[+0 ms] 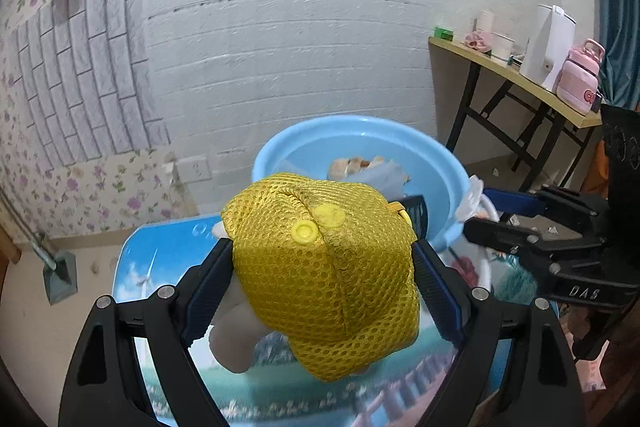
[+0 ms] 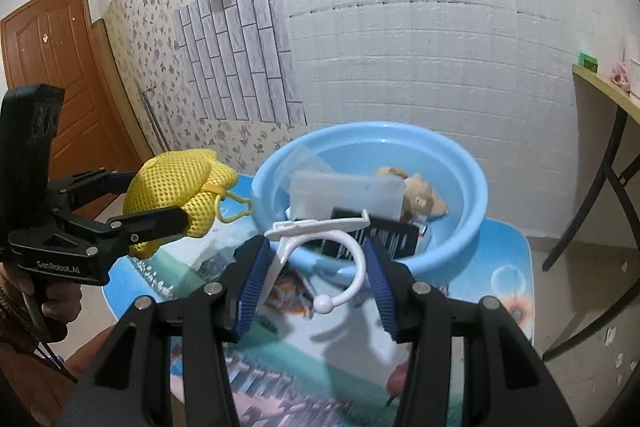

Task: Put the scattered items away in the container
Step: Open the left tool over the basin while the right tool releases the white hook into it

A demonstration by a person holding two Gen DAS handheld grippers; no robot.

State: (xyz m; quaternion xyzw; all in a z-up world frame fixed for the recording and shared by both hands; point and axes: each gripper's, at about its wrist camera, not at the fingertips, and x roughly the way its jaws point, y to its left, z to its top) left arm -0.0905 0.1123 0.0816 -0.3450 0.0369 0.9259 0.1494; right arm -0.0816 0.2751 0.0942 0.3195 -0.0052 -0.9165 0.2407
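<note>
Left wrist view: the left gripper (image 1: pixel 324 267) has its jaws clamped on a yellow mesh pouch (image 1: pixel 328 267), held above the picture-printed desk (image 2: pixel 500 267), with the round light-blue plastic basin (image 1: pixel 440 163) just ahead. The right gripper (image 2: pixel 316 263) pinches a white plastic hook clip (image 2: pixel 320 227) at the basin's near rim. Both loads need only a short forward carry over that rim; the basin's middle has room.

White brick wall (image 2: pixel 420 39), floral wallpaper (image 2: pixel 132 27), wooden door (image 2: pixel 52 67), folding table (image 1: pixel 516 75).
</note>
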